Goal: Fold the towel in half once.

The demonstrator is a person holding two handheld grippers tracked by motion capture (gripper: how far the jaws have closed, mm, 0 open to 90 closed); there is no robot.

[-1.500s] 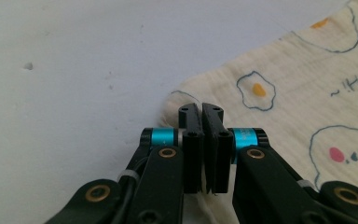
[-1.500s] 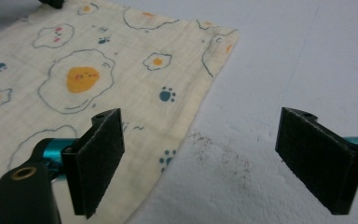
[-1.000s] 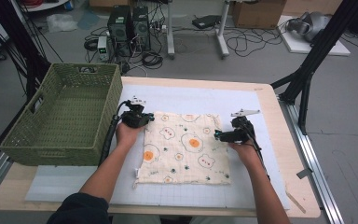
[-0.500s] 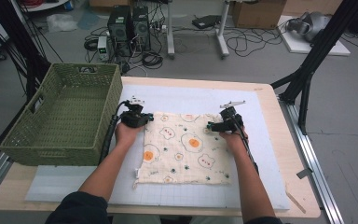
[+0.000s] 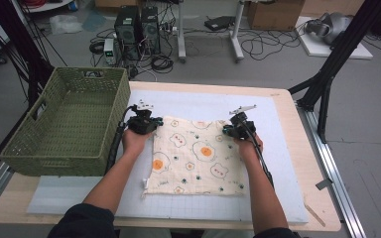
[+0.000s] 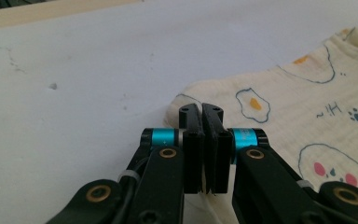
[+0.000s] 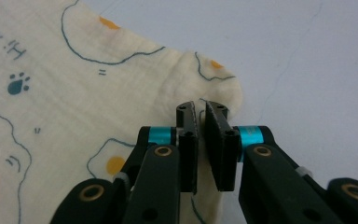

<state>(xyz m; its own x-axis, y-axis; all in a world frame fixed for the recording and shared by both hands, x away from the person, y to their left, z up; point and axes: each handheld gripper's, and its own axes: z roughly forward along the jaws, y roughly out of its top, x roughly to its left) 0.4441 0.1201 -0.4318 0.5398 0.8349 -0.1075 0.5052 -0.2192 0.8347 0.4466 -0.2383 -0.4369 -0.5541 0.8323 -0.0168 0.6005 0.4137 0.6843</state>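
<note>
The cream cloth (image 5: 194,157), printed with fried eggs, bears and paw marks, lies spread flat on the pale mat (image 5: 278,163) in the middle of the worktop (image 5: 302,124). It looks thin, soft and light: it will drape and fold rather than hold any shape, and a pinch on a single layer near a corner should be enough to lift it. The far corners are the sensible places to take hold, and both are taken. The left gripper (image 6: 202,112) has its jaws closed on the cloth's far left corner, with fabric pinched between them. The right gripper (image 7: 200,108) has just been closing; its jaws now stand narrow with the far right corner bunched up between them. Lifted by these two corners, the cloth would likely hang as a sheet, so both hands should rise evenly. A green woven basket (image 5: 64,124) stands just left of the left hand (image 5: 135,141), on the worktop's left end.
</note>
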